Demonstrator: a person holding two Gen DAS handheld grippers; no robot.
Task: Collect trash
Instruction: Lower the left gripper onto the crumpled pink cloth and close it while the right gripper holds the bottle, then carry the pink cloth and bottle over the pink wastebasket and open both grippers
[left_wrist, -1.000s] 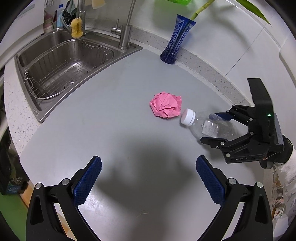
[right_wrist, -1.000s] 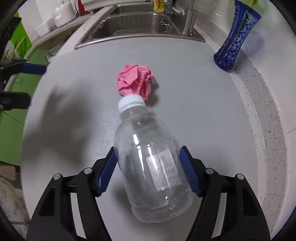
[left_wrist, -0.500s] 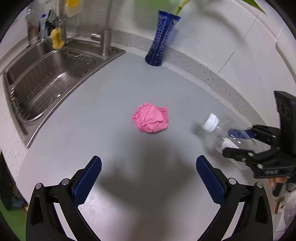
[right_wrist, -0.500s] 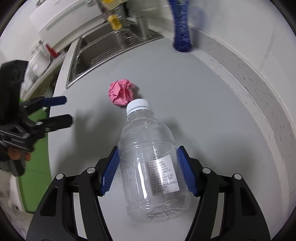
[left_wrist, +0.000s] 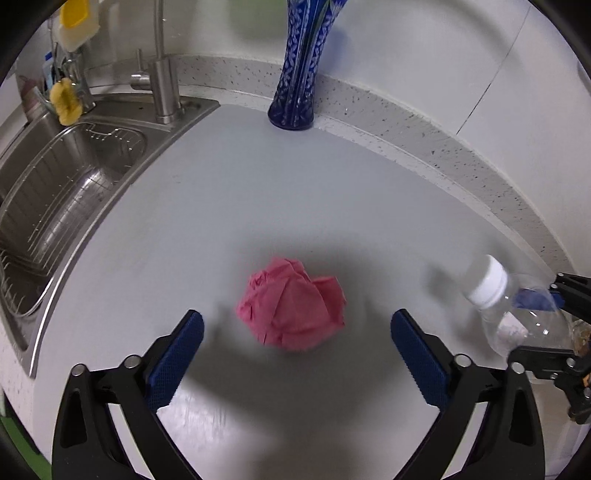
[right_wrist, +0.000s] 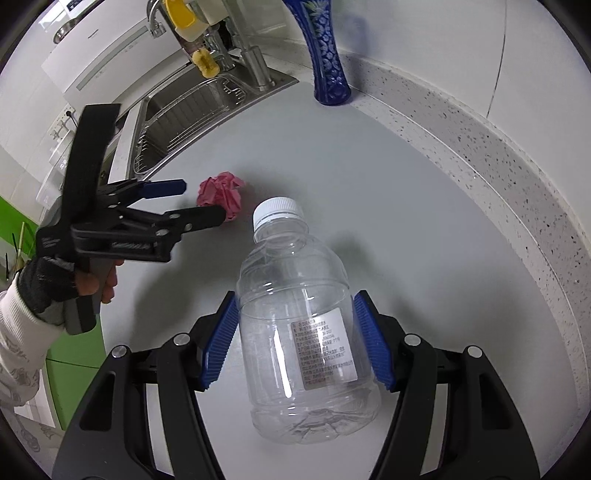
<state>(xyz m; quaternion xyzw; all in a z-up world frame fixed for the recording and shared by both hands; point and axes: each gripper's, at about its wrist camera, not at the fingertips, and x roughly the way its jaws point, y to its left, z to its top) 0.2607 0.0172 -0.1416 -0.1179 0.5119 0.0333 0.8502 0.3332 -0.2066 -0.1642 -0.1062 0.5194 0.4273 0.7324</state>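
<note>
So the big grey desk (left_wrist: 332, 192) takes up most of both views, with a steel sink (left_wrist: 55, 192) and its wire rack off at the far left and a blue patterned vase (left_wrist: 297, 74) standing at the far edge against the speckled backsplash. Trash-wise, the bigger piece is the clear plastic bottle (right_wrist: 306, 332) with a white cap, and that one's already sorted: the right claw (right_wrist: 295, 339) has its blue pads clamped on both sides of the bottle body, and it looks lifted off the desk, cap pointing away toward the far side. The smaller piece, the crumpled pink paper ball (left_wrist: 291, 306), is sitting loose on the desk, roughly in the middle, a bit left of the bottle. The left claw (left_wrist: 295, 343) is right on it, spread wide, one pad on each side of the ball but neither touching it as far as I can see; the jaws have just been closing in a little with the paper between them. So I'd call it about halfway: bottle in hand, paper lined up but not pinched yet. What's left is squeezing down on the paper, lifting it, then dumping both somewhere. No bin shows in either view, so no idea where they go.
</note>
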